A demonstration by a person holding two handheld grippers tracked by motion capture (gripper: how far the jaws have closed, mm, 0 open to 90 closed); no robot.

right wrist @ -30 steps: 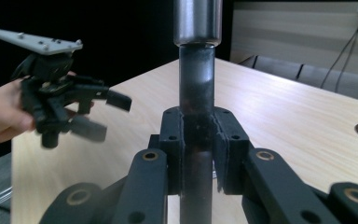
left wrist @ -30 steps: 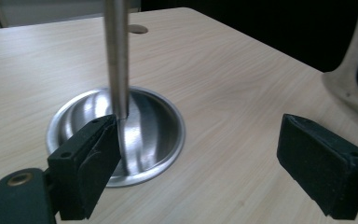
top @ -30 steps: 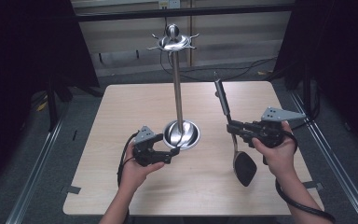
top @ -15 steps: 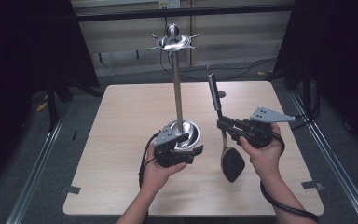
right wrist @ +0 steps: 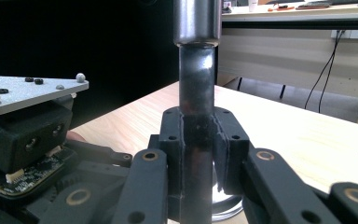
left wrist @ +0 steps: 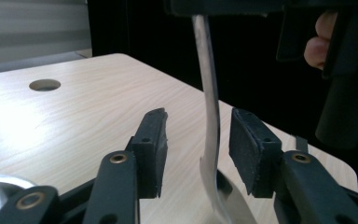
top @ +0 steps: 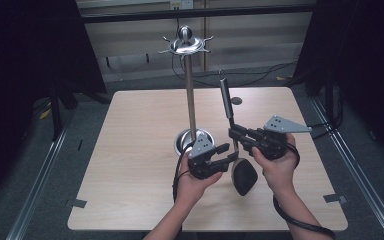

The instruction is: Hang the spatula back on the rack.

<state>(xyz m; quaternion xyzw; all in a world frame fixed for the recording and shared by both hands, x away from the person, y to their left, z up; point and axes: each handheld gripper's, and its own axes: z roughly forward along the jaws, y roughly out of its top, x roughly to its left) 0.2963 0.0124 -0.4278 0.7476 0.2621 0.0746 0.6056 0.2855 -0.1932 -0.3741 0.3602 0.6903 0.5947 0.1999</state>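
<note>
Ladle (top: 241, 172): handle upright, clamped in right gripper (top: 236, 134) for hand-over; left gripper (top: 223, 156) fingers (left wrist: 151, 149) apart, just closing around shank, near stand (top: 190, 95) on bench (top: 130, 150).

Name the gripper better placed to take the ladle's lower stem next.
Left. The left gripper has the ladle stem between its pads, which have just been closing, untouched yet. The right gripper is clamped on the handle.

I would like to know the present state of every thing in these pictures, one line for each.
Ladle: upright, bowl down near the table, handle held.
Right gripper: shut on the ladle's handle.
Left gripper: jaws just been closing, the ladle's neck between them, pads not pressing yet.
Utensil stand: upright on the table, its hooks bare.
Table: bears the stand.
</note>
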